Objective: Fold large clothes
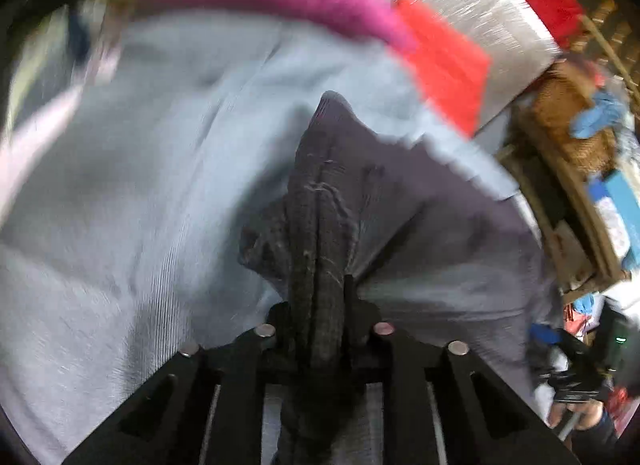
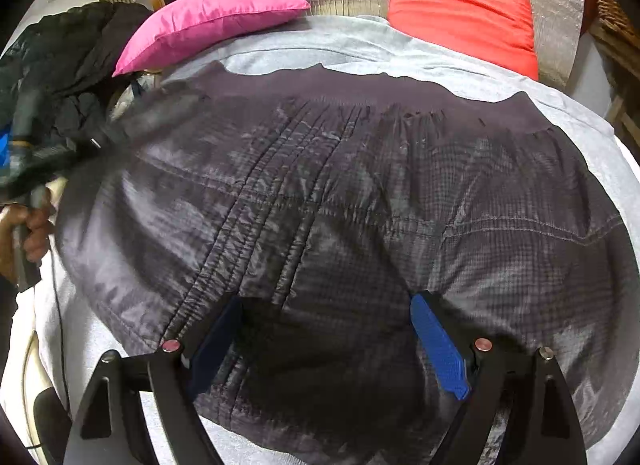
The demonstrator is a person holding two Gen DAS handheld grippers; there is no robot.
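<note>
Flat on the grey sheet (image 2: 400, 53), the dark quilted jacket (image 2: 320, 205) lies spread.

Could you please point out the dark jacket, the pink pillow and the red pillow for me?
dark jacket (image 2: 340, 201), right wrist view, on its quilted middle panel.
pink pillow (image 2: 216, 21), right wrist view, on its top face.
red pillow (image 2: 460, 5), right wrist view, on its front face.

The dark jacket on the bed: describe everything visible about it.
The dark jacket is a charcoal quilted garment of thin, slightly shiny fabric with stitched channels and a ribbed band along its far edge. It lies spread across a pale grey sheet, its left side lifted and blurred. The left gripper has its jaws shut on a bunched fold of it. The right gripper hangs open over its near part; whether its jaws touch the fabric is unclear.
</note>
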